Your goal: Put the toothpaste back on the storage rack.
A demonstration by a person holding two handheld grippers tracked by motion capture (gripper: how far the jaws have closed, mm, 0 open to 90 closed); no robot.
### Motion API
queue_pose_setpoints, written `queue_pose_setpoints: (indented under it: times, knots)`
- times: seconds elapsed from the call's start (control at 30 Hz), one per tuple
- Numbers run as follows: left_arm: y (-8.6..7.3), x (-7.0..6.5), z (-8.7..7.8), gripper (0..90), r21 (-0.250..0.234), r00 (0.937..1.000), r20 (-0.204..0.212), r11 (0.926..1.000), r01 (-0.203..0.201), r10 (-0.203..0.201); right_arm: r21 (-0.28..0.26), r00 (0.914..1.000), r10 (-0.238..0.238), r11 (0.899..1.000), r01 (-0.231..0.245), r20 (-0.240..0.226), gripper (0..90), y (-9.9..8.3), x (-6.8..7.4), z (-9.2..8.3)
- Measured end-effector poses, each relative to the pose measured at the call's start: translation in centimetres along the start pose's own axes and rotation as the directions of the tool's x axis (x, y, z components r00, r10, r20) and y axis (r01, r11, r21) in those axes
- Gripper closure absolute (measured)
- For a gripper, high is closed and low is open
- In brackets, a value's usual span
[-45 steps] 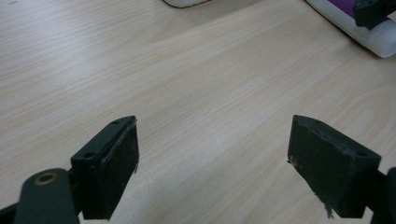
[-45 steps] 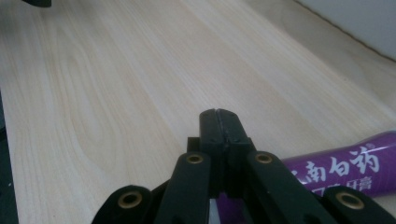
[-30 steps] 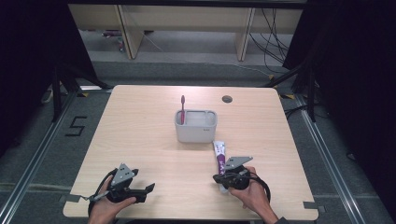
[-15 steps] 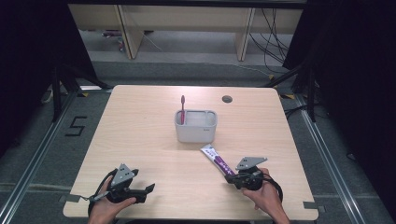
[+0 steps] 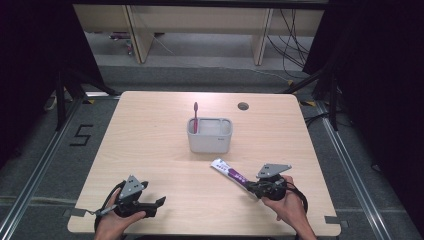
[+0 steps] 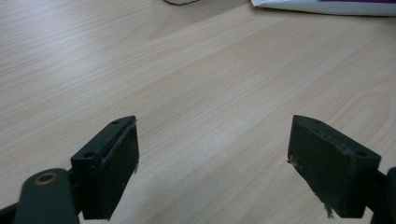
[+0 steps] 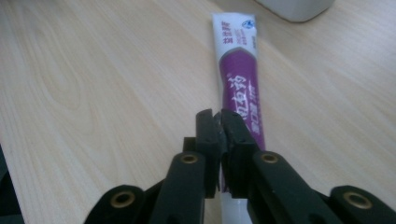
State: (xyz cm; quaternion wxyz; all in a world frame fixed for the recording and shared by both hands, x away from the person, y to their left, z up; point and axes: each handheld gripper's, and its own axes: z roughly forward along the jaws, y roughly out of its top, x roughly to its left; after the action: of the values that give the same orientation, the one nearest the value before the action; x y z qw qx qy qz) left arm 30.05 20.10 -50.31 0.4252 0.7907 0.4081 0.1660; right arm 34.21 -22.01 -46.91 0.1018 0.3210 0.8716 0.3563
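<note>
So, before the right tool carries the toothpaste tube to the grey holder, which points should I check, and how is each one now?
1. Right tool shut on the toothpaste tube: ok.
2. Grip firm enough for a lift: cannot tell; the tool has just eased slightly and holds the tube near one end.
3. Table between the tube and grey holder free: ok.
4. Room in the holder beside the toothbrush: ok.
5. Left tool open, off to the side: ok.
</note>
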Motion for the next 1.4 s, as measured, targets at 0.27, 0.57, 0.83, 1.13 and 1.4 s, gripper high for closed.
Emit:
queue_pose_setpoints:
  times: [0.27,0.57,0.83,1.13,1.4]
  knots:
    - [-0.1,0.0,-0.1,16.0,0.012,0.9999,0.003,0.9999,-0.010,0.010,0.064,0.9979,-0.031,0.998,0.027,0.058,64.2,1.9,-0.2,0.3]
    - [-0.1,0.0,-0.1,15.9,0.003,1.0000,-0.001,1.0000,0.003,-0.003,0.173,0.9975,-0.029,0.985,0.018,0.065,57.8,4.0,-0.5,1.4]
    - [0.0,0.0,-0.1,15.9,0.002,1.0000,0.003,1.0000,0.004,-0.004,0.207,0.9978,-0.048,0.978,0.038,0.046,56.5,4.8,-1.0,2.3]
    - [-0.1,0.0,-0.1,15.9,0.003,1.0000,0.002,1.0000,0.006,-0.006,0.276,0.9972,-0.070,0.959,0.061,0.024,56.0,5.3,-0.7,3.5]
    - [0.0,0.0,-0.2,15.9,0.007,1.0000,0.002,1.0000,0.000,0.000,0.332,0.9973,-0.069,0.942,0.056,0.028,56.4,5.3,-0.8,4.5]
